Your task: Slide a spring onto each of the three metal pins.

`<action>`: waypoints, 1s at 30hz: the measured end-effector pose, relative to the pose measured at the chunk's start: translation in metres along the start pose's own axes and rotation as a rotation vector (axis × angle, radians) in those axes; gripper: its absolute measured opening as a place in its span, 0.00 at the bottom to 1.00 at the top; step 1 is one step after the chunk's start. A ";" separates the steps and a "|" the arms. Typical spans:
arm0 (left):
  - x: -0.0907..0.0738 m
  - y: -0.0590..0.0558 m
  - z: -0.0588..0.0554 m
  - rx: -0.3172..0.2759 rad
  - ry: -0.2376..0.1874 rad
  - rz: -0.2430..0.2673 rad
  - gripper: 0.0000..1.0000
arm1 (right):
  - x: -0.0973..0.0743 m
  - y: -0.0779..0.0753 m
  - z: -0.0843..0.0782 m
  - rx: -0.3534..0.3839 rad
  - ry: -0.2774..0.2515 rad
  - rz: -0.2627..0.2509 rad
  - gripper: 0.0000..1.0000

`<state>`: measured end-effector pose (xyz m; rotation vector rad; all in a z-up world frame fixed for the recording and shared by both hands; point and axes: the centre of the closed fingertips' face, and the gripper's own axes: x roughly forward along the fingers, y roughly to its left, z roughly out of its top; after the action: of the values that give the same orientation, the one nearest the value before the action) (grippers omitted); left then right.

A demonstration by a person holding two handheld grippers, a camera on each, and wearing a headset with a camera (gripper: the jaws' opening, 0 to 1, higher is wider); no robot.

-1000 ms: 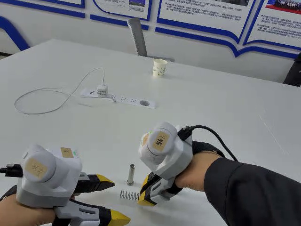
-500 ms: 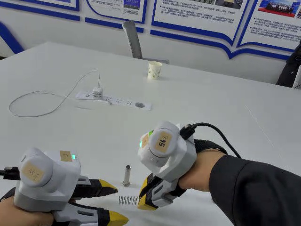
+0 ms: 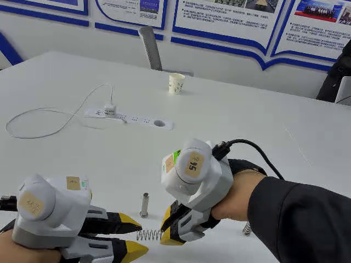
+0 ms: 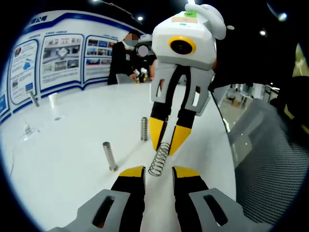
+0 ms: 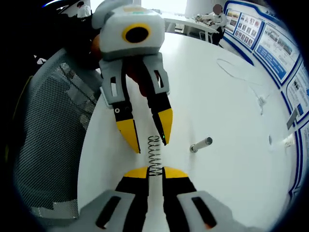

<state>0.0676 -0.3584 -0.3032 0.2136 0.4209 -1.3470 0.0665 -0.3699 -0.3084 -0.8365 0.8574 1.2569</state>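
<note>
- My right gripper (image 5: 154,175) has its jaws close together and pinches one end of the spring (image 5: 154,152).
- The spring sticks straight out from those jaws, low over the white table (image 3: 230,131).
- My left gripper (image 4: 159,172) faces the right one, tip to tip. Its jaws are a little apart, and the other end of the spring sits in the gap between them.
- A bare pin (image 4: 110,155) stands upright on the table just beside the spring.
- Another pin with a spring around it (image 4: 144,129) stands farther off, near my right sleeve.
- A paper cup (image 3: 176,83) and a power strip (image 3: 131,117) sit far back on the table.
</note>
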 end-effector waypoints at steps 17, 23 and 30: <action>0.002 -0.004 0.004 0.027 -0.011 -0.019 0.13 | -0.005 0.007 0.003 -0.049 -0.001 0.007 0.11; 0.002 -0.006 0.004 0.035 -0.010 -0.027 0.12 | -0.009 0.008 0.005 -0.060 0.002 0.003 0.11; 0.002 -0.006 0.004 0.039 -0.008 -0.024 0.12 | -0.015 0.008 0.011 -0.073 -0.003 -0.007 0.11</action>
<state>0.0627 -0.3627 -0.2997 0.2365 0.3919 -1.3804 0.0578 -0.3661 -0.2907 -0.8947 0.8099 1.2893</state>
